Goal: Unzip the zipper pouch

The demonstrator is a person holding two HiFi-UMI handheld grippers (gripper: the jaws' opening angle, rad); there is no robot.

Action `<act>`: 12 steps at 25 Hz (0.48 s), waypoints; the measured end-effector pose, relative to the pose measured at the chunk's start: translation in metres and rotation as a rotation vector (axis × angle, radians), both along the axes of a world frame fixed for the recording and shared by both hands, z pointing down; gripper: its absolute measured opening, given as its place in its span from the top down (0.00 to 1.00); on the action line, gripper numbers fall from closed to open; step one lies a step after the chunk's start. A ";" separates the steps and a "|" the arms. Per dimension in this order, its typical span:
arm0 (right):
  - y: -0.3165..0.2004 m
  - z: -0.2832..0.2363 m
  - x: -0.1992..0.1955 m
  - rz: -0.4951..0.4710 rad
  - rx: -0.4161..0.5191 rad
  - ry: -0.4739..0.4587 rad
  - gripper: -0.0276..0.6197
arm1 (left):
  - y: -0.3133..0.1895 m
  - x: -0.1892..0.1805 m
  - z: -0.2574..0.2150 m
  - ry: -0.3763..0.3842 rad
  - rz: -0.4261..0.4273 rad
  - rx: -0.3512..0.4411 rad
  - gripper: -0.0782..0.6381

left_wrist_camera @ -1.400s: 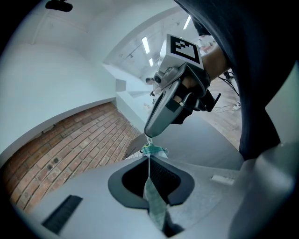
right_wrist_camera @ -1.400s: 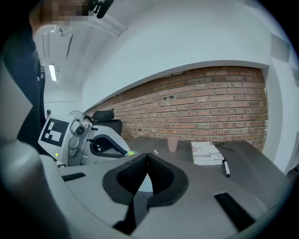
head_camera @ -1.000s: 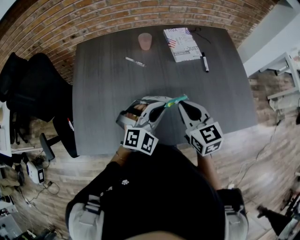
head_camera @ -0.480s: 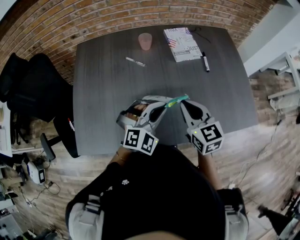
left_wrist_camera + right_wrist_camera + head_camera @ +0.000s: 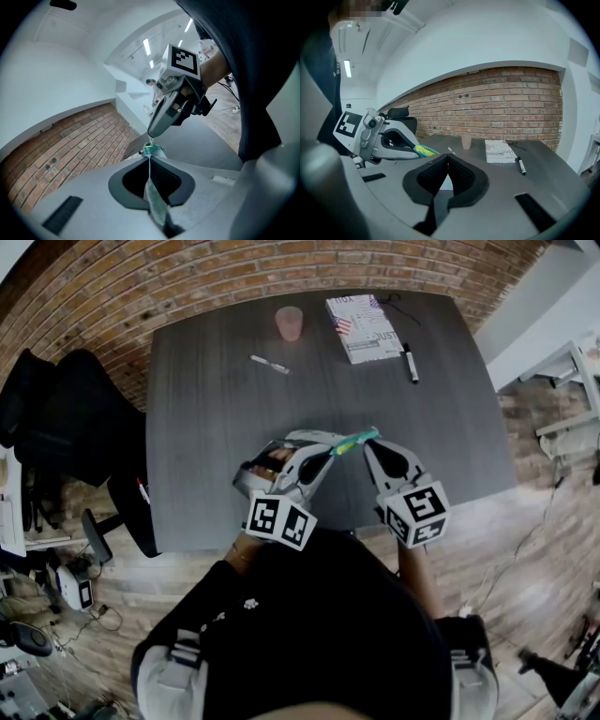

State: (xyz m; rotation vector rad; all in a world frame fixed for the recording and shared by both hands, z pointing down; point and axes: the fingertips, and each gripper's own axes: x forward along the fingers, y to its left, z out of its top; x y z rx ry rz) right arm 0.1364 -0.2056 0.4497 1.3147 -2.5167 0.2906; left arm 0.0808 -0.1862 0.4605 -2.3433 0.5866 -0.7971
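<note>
My L hand-held gripper (image 5: 150,158) pinches pouch (image 5: 356,440); R hand-held gripper (image 5: 448,155) nips zipper pull (image 5: 149,140) at pouch end. Unzip looks unstarted; next: draw R along zip, L firm.

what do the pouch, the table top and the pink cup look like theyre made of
pouch: a thin, soft teal sheet, fabric or plastic film; it creases and hangs limp.
table top: dark grey and matte with wood-grain streaks, probably laminate or stained wood.
cup: pale pink and smooth, plastic at a guess; too small to be sure.
</note>
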 end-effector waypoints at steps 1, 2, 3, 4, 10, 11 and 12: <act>0.000 0.000 0.000 0.000 0.001 0.003 0.95 | 0.000 0.000 0.000 0.000 -0.001 -0.001 0.88; 0.000 0.001 0.001 0.001 0.002 0.005 0.95 | 0.000 0.001 0.000 0.001 -0.002 -0.002 0.88; -0.001 0.002 0.003 0.003 0.002 0.010 0.95 | 0.000 0.001 0.000 0.004 -0.003 -0.003 0.88; -0.001 0.002 0.004 0.007 0.003 0.014 0.95 | 0.000 0.001 0.000 0.009 -0.004 -0.006 0.88; -0.003 0.001 0.007 0.019 0.005 0.026 0.95 | -0.001 -0.003 -0.002 0.024 -0.010 -0.013 0.88; -0.003 0.002 0.008 0.021 0.005 0.028 0.95 | -0.001 -0.002 -0.002 0.025 -0.011 -0.013 0.88; -0.003 0.003 0.009 0.025 0.003 0.029 0.95 | -0.001 -0.002 -0.002 0.026 -0.011 -0.013 0.88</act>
